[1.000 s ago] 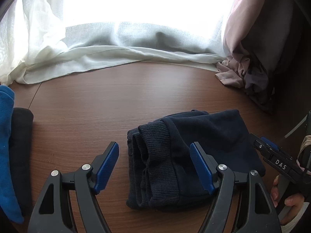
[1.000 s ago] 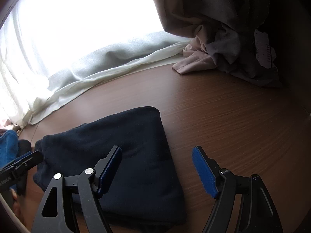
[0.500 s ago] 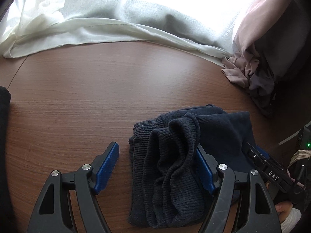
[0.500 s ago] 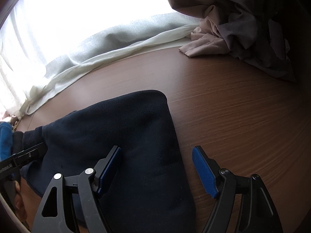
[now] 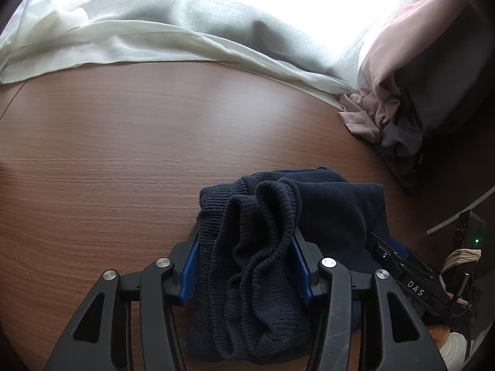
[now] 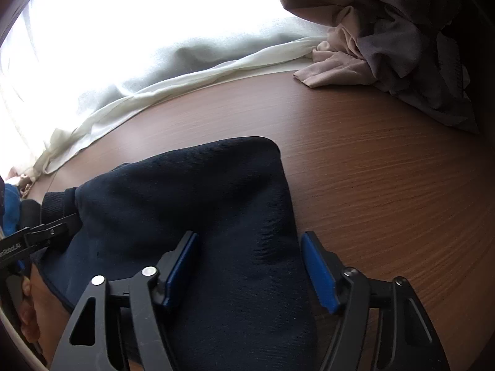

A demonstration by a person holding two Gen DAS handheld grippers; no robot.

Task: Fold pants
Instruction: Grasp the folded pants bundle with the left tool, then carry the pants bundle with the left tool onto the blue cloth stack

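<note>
The dark navy pants (image 5: 334, 210) lie folded in a thick bundle on the brown wooden table (image 5: 123, 142). My left gripper (image 5: 244, 266) is shut on the ribbed cuff end (image 5: 256, 247), which bulges up between the blue pads. My right gripper (image 6: 250, 266) is closed in around the smooth folded end of the pants (image 6: 198, 191), its blue pads pressing both sides of the cloth. The right gripper also shows at the right of the left wrist view (image 5: 402, 266). The left gripper shows at the left edge of the right wrist view (image 6: 40, 235).
A white sheer curtain (image 5: 139, 43) lies along the table's far edge under a bright window. A pink and grey drape (image 5: 389, 117) is bunched at the far right. A blue garment (image 6: 10, 207) sits at the far left.
Both grippers moved forward onto the pants and closed on them. The ribbed cuff end has bunched up between the left pads.
</note>
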